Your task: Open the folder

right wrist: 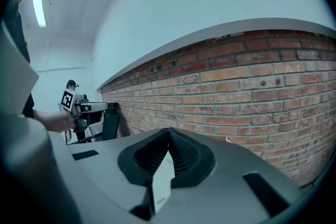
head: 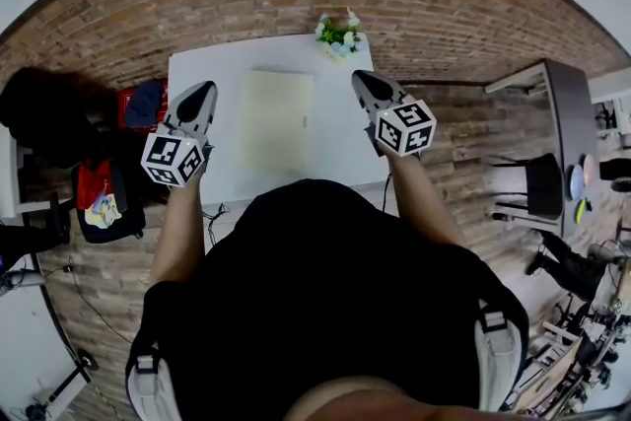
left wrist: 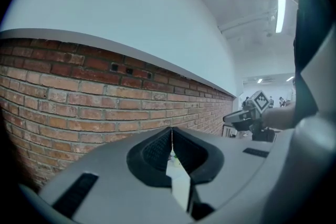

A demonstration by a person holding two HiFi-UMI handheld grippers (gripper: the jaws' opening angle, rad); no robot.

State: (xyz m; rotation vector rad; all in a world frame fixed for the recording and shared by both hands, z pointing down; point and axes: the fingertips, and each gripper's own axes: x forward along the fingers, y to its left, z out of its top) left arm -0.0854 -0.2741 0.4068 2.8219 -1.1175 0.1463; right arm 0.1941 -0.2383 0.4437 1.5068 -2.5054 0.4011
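Note:
A pale yellow folder (head: pixel 274 118) lies closed and flat in the middle of the white table (head: pixel 340 148). My left gripper (head: pixel 201 94) hovers over the table's left edge, just left of the folder, jaws shut with nothing in them. To the folder's right my right gripper (head: pixel 362 80) is held over the table, also shut and empty. In the left gripper view the left gripper (left wrist: pixel 171 131) faces a brick wall, and the right gripper (left wrist: pixel 245 116) shows off to the right. In the right gripper view the tips of the right gripper (right wrist: pixel 168 131) meet, with the left gripper (right wrist: pixel 86 107) at the far left.
A small pot of white flowers (head: pixel 339 36) stands at the table's far edge. Left of the table sit a red crate (head: pixel 130 105) and a bag (head: pixel 99 202). A dark desk (head: pixel 564 104) and chair (head: pixel 540 182) stand to the right.

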